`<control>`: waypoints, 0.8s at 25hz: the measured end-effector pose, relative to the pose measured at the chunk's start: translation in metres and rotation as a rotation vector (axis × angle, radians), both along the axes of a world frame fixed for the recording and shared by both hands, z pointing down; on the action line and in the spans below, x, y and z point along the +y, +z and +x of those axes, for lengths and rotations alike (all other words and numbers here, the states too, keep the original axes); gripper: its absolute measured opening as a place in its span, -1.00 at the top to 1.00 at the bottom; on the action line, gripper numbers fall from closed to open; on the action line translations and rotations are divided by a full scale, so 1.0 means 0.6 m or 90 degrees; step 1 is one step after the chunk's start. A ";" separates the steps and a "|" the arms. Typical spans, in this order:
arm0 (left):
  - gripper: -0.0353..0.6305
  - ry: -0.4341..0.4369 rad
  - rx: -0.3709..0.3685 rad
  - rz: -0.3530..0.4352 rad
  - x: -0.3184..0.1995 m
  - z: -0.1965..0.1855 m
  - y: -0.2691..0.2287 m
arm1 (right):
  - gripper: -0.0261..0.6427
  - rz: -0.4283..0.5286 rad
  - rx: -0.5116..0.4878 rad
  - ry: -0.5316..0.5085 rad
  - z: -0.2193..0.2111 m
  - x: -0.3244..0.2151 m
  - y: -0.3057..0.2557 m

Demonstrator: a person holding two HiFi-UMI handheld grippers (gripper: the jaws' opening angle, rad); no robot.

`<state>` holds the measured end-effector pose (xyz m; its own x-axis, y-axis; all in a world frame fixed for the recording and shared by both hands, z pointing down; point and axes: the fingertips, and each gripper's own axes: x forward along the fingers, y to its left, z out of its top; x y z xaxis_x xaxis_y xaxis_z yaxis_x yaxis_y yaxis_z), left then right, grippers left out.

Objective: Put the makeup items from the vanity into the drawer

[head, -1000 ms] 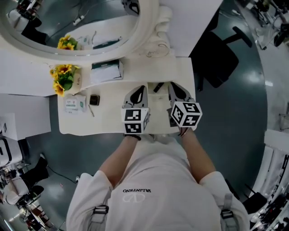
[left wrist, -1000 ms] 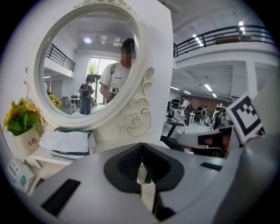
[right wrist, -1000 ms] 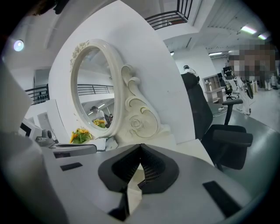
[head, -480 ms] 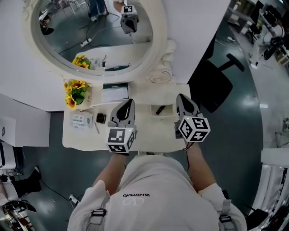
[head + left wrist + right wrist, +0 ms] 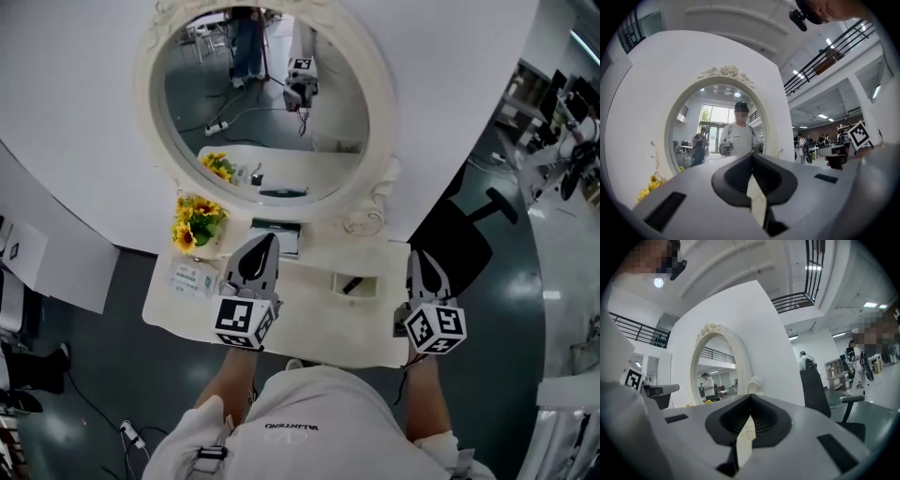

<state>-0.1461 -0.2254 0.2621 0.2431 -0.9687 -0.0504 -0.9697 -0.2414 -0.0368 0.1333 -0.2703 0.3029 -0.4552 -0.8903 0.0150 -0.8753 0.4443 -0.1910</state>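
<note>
facing the vanity (image 5: 319, 323); oval scroll-carved mirror (image 5: 267, 103); ribbed jaws together

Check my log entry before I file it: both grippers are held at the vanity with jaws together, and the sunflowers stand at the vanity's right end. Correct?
Not quite. The head view shows the sunflowers at the vanity's left end, near the left gripper. The rest holds: the left gripper and the right gripper both have their jaws together, empty.
</note>
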 end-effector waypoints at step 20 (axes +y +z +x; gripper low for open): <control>0.88 -0.025 0.030 0.099 0.028 -0.075 -0.059 | 0.89 0.059 -0.008 0.001 -0.007 0.013 -0.069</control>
